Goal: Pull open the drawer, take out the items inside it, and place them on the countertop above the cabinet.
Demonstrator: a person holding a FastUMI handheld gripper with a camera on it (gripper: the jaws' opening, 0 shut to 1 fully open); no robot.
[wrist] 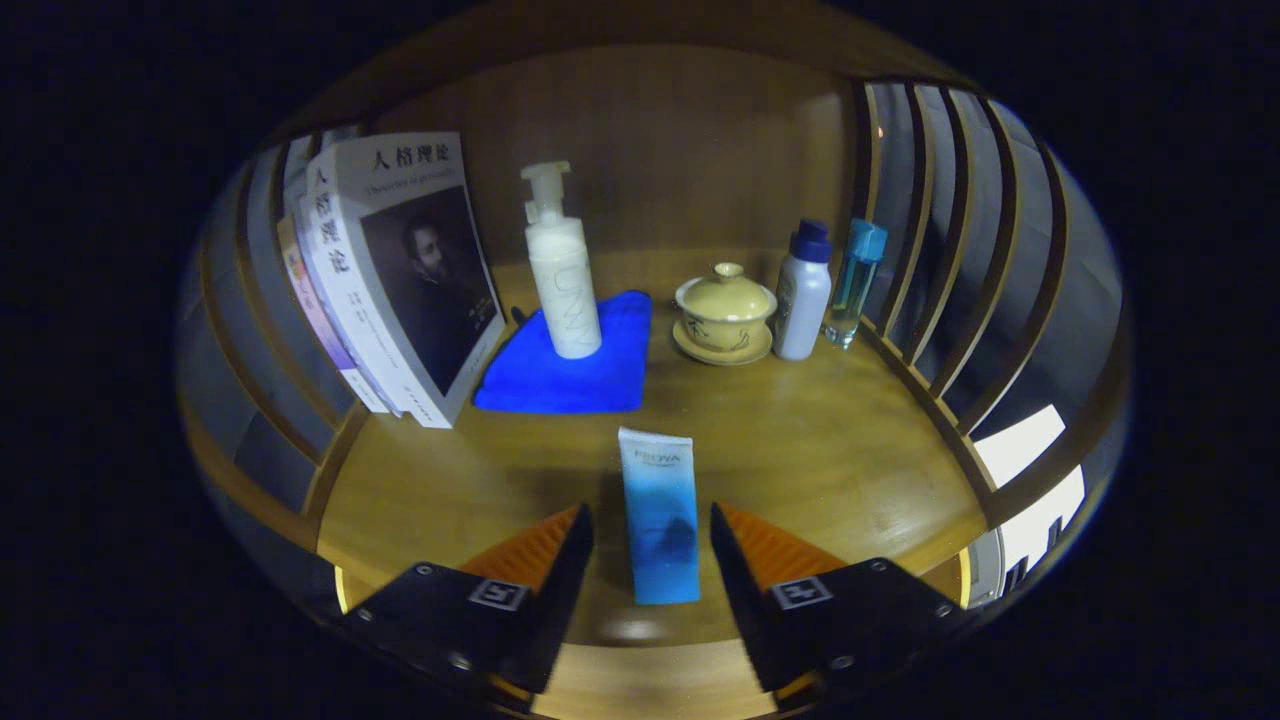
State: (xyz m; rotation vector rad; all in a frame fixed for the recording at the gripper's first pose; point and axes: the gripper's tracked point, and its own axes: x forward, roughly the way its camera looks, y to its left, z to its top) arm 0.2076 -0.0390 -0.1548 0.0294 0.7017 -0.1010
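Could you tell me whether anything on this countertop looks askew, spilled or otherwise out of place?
Nothing is spilled or damaged. The books lean against the slatted side, and the pump bottle stands on the blue cloth. The blue tube stands between the gripper jaws, which are open with gaps either side.

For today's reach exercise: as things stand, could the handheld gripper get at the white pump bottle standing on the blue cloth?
Probably yes, but not straight ahead. The gripper is open around a blue tube standing between its fingers, apart from both. The white pump bottle on the blue cloth lies beyond, slightly left; that tube blocks the direct line.
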